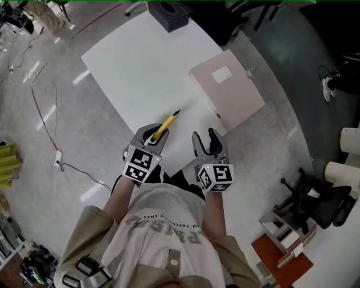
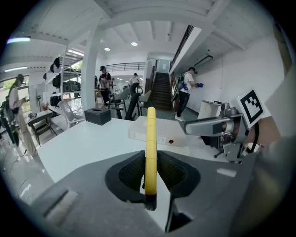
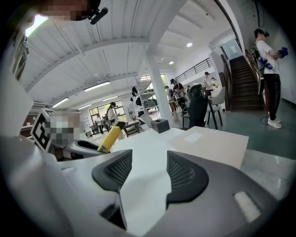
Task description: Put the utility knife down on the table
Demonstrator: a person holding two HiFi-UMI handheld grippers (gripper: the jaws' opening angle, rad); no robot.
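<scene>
The white desk (image 1: 140,73) spreads before me; a flat pink box (image 1: 228,90) lies at its right edge and a black box (image 1: 171,14) at the far edge; my left tongs (image 1: 151,138) are clamped on the yellow utility knife (image 1: 169,122), which juts forward over the desk's near part; my right tongs (image 1: 206,138) stand apart, empty, just beside.

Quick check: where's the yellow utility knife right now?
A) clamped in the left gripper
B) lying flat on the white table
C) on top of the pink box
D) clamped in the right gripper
A: in the left gripper view the utility knife is pinched between the pads of the left gripper, its tip pointing forward, while the right gripper has its jaws apart with nothing between them.
</scene>
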